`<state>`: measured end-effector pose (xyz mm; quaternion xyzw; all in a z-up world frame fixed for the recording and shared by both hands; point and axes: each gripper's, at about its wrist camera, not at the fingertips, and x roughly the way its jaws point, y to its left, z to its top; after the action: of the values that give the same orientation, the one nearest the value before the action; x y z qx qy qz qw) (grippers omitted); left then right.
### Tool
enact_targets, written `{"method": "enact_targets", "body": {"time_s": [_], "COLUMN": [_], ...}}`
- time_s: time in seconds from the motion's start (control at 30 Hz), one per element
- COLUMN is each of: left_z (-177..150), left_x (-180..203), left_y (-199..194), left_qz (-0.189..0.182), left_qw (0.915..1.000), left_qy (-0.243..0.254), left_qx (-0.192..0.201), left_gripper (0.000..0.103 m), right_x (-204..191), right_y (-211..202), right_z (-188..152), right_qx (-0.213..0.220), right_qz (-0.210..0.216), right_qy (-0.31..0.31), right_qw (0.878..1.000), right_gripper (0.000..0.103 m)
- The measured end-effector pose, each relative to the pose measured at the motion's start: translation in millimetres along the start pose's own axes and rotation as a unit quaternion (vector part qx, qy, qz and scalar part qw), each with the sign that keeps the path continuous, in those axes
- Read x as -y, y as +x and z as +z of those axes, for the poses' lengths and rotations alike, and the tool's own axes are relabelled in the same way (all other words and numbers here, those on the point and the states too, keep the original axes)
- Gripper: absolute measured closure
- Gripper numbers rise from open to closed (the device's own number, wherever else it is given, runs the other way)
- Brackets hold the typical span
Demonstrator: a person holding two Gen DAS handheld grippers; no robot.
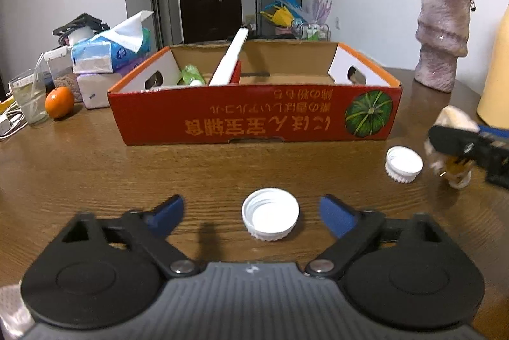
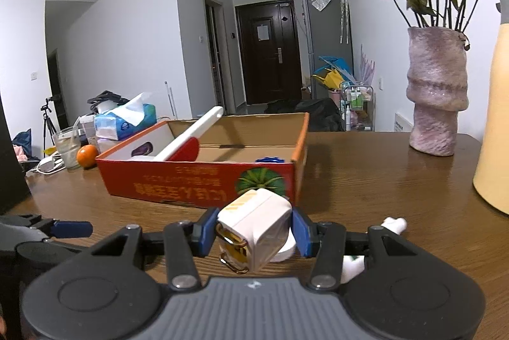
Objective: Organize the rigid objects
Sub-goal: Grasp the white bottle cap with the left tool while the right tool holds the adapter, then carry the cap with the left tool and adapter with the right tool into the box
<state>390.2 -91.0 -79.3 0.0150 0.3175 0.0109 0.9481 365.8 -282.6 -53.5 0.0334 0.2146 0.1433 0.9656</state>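
Straddling a white bottle cap (image 1: pixel 270 214) with the left tongs (image 1: pixel 251 214) — blue pads set wide, one on each side, neither touching the cap, which lies open side up on the wooden surface (image 1: pixel 95 174). Gripping a white cube-shaped charger plug (image 2: pixel 254 227) in the right tongs (image 2: pixel 251 233), pads pressed on both flanks, plug lifted clear of the surface and just short of the red cardboard box (image 2: pixel 197 177). Beyond the left tongs, well off to the right: a second white cap (image 1: pixel 404 164), loose on the surface beside the carried plug. Under the right tongs, another small white piece (image 2: pixel 393 224) — too hidden to name. Inside the box, split by a white divider (image 1: pixel 227 60): a green-wrapped item (image 1: pixel 191 73) in the left compartment, something blue (image 2: pixel 270 160) low in the right one, barely visible over the wall. Judging by that: partly done. Left to do, probably — plug into the box, both caps picked up and sorted, the small white piece too. Unrelated clutter off to the left: orange (image 1: pixel 59 102), tissue packs (image 1: pixel 108 52).
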Motion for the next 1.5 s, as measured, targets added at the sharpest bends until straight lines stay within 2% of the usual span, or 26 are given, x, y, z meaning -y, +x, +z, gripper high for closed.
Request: {"method": "enact_targets", "body": {"time_s": [0.03, 0.1, 0.43, 0.8, 0.97, 1.1, 1.5], "left_z": [-0.4, -1.0, -1.1, 6.5, 11.4, 21.7, 56.0], "left_x": [-1.0, -2.5, -2.6, -12.6, -12.8, -20.4, -50.0], "left_y": [2.7, 8.7, 5.4, -8.4, -17.1, -23.7, -22.7], "left_qz": [-0.004, -0.019, -0.017, -0.024, -0.029, -0.044, -0.021], "left_qw": [1.0000, 0.9995, 0.9998, 0.9995, 0.9989, 0.9973, 0.9940], "left_qy": [-0.001, -0.003, -0.002, -0.014, 0.003, 0.000, -0.014], "left_qx": [-0.007, -0.024, -0.011, 0.016, 0.038, 0.058, 0.106], "left_gripper": [0.031, 0.062, 0.062, 0.062, 0.062, 0.062, 0.062], "right_x": [4.3, 10.4, 6.9, -8.5, -23.0, -36.4, -62.3], "right_y": [-0.9, -1.7, -4.6, -17.2, -13.3, -8.0, 15.3], "right_z": [0.0, 0.6, -3.2, 1.6, 6.5, 8.9, 23.0], "right_qx": [0.002, 0.003, 0.006, 0.037, 0.046, 0.051, 0.069], "right_qz": [0.001, 0.004, -0.002, -0.018, -0.029, -0.037, -0.059], "right_qy": [-0.001, -0.001, -0.007, 0.004, 0.013, 0.020, 0.047], "right_qw": [1.000, 1.000, 1.000, 0.999, 0.998, 0.998, 0.995], "right_gripper": [0.055, 0.055, 0.055, 0.055, 0.055, 0.055, 0.055]}}
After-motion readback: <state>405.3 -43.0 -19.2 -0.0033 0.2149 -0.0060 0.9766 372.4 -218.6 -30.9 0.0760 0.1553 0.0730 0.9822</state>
